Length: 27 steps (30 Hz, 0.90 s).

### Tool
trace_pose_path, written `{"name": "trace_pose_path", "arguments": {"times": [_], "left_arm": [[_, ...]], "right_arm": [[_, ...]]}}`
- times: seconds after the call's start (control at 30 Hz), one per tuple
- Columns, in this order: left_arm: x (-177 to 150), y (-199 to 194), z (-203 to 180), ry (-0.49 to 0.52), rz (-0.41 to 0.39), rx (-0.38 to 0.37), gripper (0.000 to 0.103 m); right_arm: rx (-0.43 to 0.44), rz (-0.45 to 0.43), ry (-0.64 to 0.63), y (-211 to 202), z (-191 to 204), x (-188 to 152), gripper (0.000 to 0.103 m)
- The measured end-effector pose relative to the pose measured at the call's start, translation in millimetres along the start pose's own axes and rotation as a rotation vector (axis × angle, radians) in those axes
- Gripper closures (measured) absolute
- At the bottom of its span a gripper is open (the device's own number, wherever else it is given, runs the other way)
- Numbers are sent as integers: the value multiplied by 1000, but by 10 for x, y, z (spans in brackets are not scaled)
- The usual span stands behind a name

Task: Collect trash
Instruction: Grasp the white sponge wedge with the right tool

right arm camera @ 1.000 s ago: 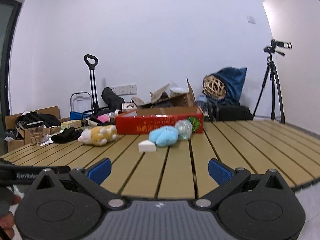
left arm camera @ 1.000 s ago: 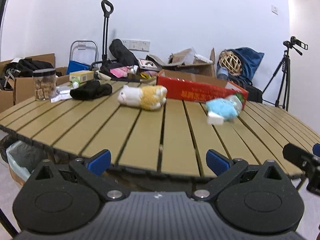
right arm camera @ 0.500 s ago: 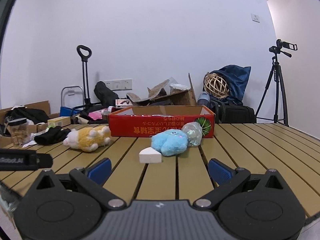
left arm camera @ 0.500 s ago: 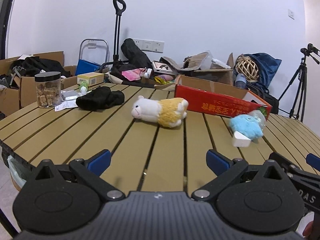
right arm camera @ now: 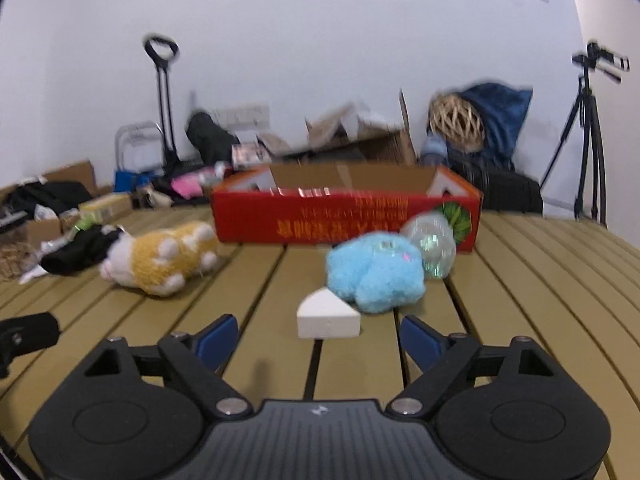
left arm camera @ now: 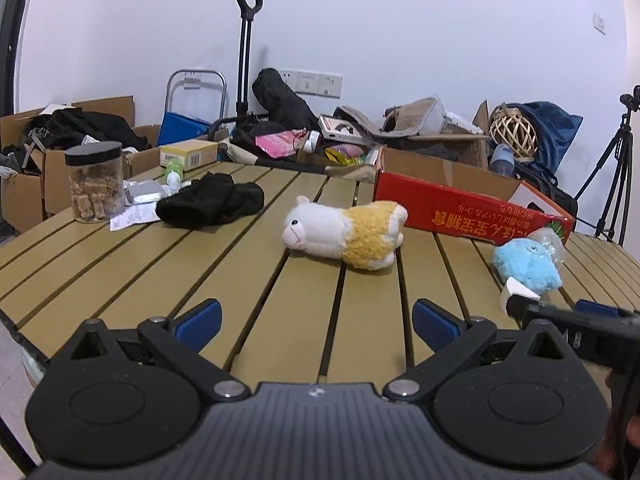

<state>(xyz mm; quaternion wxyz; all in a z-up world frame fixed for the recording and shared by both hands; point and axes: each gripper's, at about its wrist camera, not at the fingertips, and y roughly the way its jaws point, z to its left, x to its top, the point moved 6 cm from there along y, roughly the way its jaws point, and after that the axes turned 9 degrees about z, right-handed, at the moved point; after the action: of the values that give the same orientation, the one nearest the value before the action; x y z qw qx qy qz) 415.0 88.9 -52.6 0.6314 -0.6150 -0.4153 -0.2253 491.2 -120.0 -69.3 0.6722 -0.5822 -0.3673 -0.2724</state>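
Note:
A white foam wedge [right arm camera: 327,314] lies on the slatted wooden table [right arm camera: 540,280], just ahead of my open, empty right gripper [right arm camera: 319,336]. Behind the wedge are a blue plush toy [right arm camera: 374,276] and a crumpled clear plastic bottle [right arm camera: 430,246]. My left gripper [left arm camera: 316,320] is open and empty over the table's near edge, facing a white and yellow plush alpaca [left arm camera: 344,232]. The wedge [left arm camera: 516,292], blue plush [left arm camera: 524,266] and bottle [left arm camera: 554,242] show at the right of the left wrist view, with the right gripper's body [left arm camera: 580,332] in front of them.
A red cardboard box [right arm camera: 348,210] stands open at the table's far side. A black cloth [left arm camera: 210,204], a jar of snacks [left arm camera: 95,182], a foil packet [left arm camera: 142,192] and a paper slip [left arm camera: 130,216] lie at the far left. Boxes, a trolley and a tripod [right arm camera: 588,140] stand behind.
Both grippers have moved forward over the table. The wedge and blue plush are nearer in the right wrist view, the alpaca nearer in the left. Both stay open.

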Motion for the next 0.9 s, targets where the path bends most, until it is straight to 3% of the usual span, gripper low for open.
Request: {"name": "trace_pose_path", "arguments": {"times": [0.17, 0.27, 0.43, 0.47, 0.53, 0.63, 0.9], "left_arm": [[-21, 89, -5, -16, 32, -9, 0], [-22, 97, -25, -10, 29, -7, 0], [-43, 117, -63, 14, 24, 7, 0], [-44, 128, -68, 15, 27, 6, 0], [-52, 147, -74, 13, 34, 4, 0], [-59, 158, -84, 17, 38, 3, 0], [-55, 134, -58, 20, 34, 2, 0]], "right_arm": [[7, 46, 28, 177, -1, 140, 18], [14, 70, 55, 269, -22, 188, 28], [-16, 107, 62, 410, -64, 215, 33], [-7, 118, 65, 431, -66, 217, 35], [25, 132, 74, 454, -62, 218, 52], [28, 149, 83, 482, -64, 208, 65], [41, 86, 121, 376, -135, 222, 77]]}}
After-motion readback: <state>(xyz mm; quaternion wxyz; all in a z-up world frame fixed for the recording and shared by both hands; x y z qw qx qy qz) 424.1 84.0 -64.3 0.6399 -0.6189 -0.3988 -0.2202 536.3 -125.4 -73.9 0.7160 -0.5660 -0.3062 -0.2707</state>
